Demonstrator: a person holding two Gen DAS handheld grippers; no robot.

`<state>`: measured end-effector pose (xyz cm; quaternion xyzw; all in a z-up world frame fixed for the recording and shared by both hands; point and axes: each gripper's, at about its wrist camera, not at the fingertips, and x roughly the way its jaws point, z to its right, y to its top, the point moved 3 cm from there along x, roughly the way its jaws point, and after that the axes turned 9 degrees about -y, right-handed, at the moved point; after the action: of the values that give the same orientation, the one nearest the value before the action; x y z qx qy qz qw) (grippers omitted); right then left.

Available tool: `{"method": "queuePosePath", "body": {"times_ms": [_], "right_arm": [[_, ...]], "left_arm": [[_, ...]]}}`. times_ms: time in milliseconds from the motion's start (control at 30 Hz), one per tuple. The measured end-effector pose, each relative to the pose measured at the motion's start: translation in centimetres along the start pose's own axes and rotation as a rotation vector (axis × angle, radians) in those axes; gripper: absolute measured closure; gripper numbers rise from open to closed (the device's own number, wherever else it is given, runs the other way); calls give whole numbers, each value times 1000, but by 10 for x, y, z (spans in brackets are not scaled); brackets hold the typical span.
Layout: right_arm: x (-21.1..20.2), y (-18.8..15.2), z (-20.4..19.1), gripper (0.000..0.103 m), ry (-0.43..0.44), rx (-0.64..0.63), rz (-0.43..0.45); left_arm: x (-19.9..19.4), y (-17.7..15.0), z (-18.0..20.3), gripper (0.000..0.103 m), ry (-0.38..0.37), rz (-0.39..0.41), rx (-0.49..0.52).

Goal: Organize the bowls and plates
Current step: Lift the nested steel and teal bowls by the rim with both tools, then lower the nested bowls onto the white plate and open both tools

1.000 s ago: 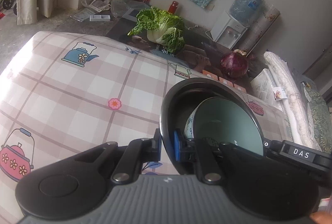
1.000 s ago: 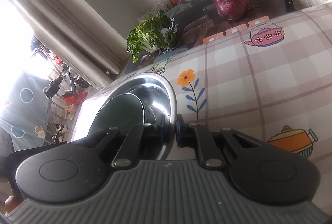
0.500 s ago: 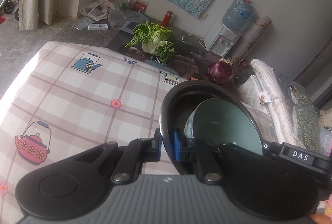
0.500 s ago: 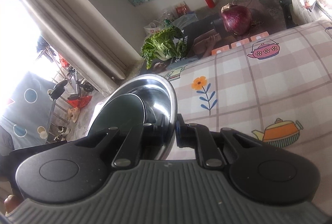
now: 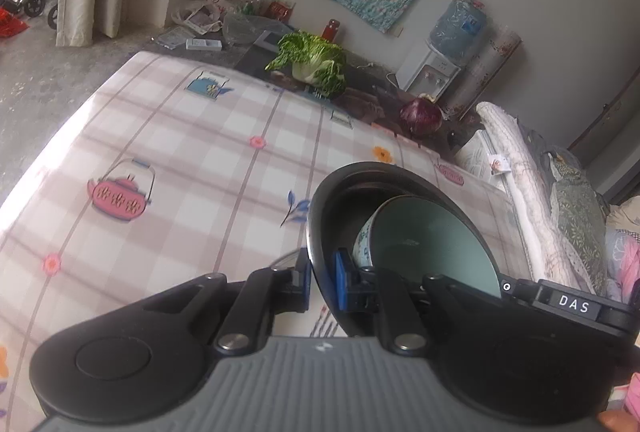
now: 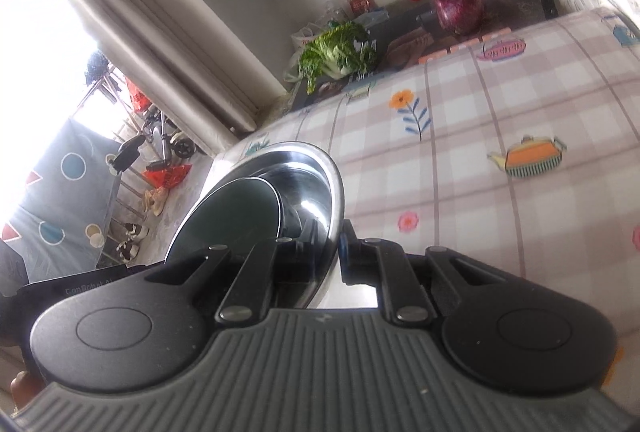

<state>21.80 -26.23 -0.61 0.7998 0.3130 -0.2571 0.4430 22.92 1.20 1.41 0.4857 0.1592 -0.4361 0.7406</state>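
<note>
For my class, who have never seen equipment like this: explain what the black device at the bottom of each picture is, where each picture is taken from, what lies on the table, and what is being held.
No robot here: a person carries a two-finger gripper in each hand, with a wide-angle camera on each looking along its fingers. In the left camera's picture, the left gripper is shut on the rim of a black bowl with a green-glazed bowl nested inside. In the right camera's picture, the right gripper is shut on the rim of a steel bowl holding a dark bowl. Below lies a checked tablecloth printed with teapots; beyond its far edge sit a leafy cabbage and a red cabbage.
</note>
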Motion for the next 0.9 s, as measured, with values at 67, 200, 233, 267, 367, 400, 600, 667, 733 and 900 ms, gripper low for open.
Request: {"method": "queuePosePath", "body": {"times_ms": [67,200,233,267,367,400,600,667,733,900], "right_arm": [[-2,-14,1,92,0,-1,-17],[0,-38,4,92,-14,-4,-49],[2,-43,5,92,-19,-4,-57],[3,-48,7,92,-23,-4,-66],[10,-59,10,92,-37,-10,-89],[13,-62,11,92,-42,-12,-94],[25,-75,13,91,-76,-45,-102],[24,-76,12,91,-79,-61,-88],[23,-77,10,90,-92,-85,-75],[16,-75,6,85,-114,-117,-49]], "left_arm": [[-3,-11,-5,90,2,-9,-7],[0,-33,-15,90,14,-40,-7],[2,-37,-17,89,18,-47,-8],[4,-43,-20,89,22,-55,-10],[10,-53,-27,89,31,-78,-14],[11,-54,-29,89,34,-82,-11],[14,-61,-32,90,51,-85,26],[13,-62,-32,90,46,-82,35],[10,-62,-30,90,51,-69,52],[-7,-63,-18,74,75,12,141]]}}
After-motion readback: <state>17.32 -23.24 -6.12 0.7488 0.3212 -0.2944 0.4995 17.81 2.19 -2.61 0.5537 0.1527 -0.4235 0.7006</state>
